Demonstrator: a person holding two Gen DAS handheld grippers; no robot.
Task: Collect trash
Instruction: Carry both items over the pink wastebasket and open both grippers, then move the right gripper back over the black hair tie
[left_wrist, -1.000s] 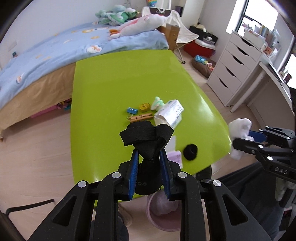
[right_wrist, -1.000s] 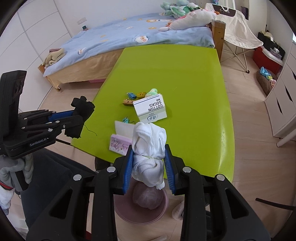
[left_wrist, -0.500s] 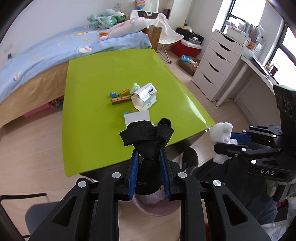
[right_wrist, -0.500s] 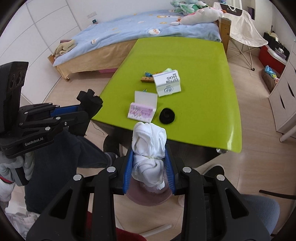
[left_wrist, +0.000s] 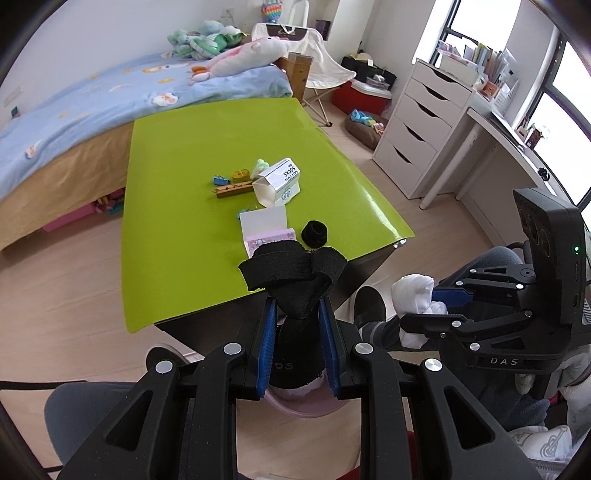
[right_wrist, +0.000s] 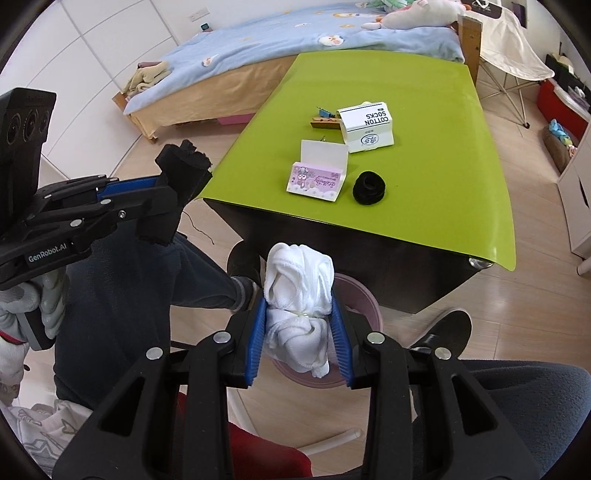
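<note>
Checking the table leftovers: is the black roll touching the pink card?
Apart. The right wrist view shows green table between the black roll and the pink card.

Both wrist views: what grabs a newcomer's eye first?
The lime-green table fills the middle of the room. Up close, each gripper clamps a bundle: left gripper on a black sock, right gripper on a white sock, both off the near table edge above a pink bin on the floor.

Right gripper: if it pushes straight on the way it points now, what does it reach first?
Probably the pink bin just beyond the white sock bundle held in the right gripper; depth is uncertain.
</note>
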